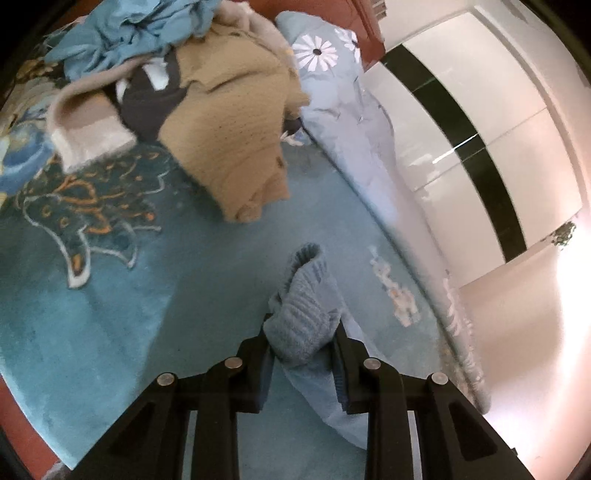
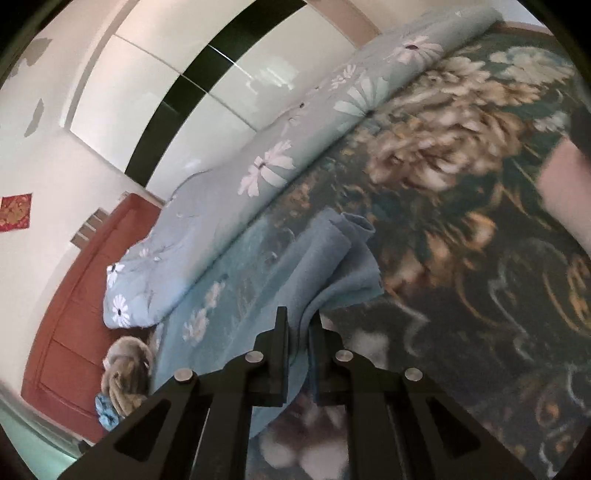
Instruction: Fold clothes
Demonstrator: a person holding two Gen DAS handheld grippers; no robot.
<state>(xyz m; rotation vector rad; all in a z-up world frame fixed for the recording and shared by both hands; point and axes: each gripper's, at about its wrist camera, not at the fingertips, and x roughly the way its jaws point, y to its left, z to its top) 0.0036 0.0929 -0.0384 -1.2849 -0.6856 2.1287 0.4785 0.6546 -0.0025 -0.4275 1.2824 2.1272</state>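
Note:
A light blue knit garment [image 1: 306, 302] is bunched between the fingers of my left gripper [image 1: 303, 325], which is shut on its ribbed edge above the teal bed blanket [image 1: 122, 295]. The same blue garment [image 2: 325, 258] shows in the right wrist view, where my right gripper [image 2: 299, 325] is shut on another part of its edge, and the cloth hangs in folds over the floral blanket [image 2: 461, 258].
A pile of unfolded clothes, with a tan knit sweater [image 1: 229, 122] and teal cloth [image 1: 122, 33], lies on the bed behind. A rolled pale blue daisy quilt [image 2: 266, 170] runs along the bed's far side by the white wardrobe [image 1: 480, 122]. A red-brown headboard [image 2: 74, 314] stands beyond.

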